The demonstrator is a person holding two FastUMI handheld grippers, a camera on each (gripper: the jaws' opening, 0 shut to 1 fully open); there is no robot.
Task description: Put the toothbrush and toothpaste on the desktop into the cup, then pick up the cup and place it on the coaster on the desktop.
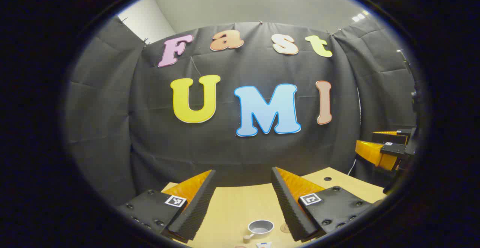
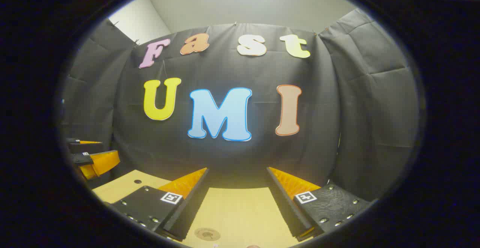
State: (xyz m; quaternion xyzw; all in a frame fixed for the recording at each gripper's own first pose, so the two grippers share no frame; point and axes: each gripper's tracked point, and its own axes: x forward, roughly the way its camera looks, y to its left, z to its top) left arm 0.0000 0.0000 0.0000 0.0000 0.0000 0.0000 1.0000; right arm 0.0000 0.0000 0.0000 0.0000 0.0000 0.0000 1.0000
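Left gripper [image 1: 243, 199] is being held spread wide, nothing between its fingers [image 1: 195, 206]; right gripper [image 2: 237, 199] is likewise being held wide apart and empty. Both are being carried high and aimed level at the back wall, so the desktop [image 1: 232, 206] is being seen at the bottom edge of each view; judged a start pose, nothing yet grasped. In the left gripper view, just below and between the fingertips, slightly toward its own right finger, the cup [image 1: 260, 227] is being shown: small, grey, round open mouth facing up, a short stub handle at its lower left, standing upright on the wood. Below the cup, at the very edge, a white scrap with a blue and red mark [image 1: 264, 244] is being cut off; probably the toothpaste, but too little is being shown to tell. The toothbrush cannot be made out. A small brownish disc [image 1: 285, 227] is being glimpsed just beside the cup, tucked against the right finger; its identity cannot be told. In the right gripper view, a flat round tan disc [image 2: 207, 234] is lying low between the fingers, nearer its own left finger; judged the coaster, bare. Farther off, the other gripper is being seen at each view's side, also spread. Cup and coaster are being kept apart, so the filling step is judged first.
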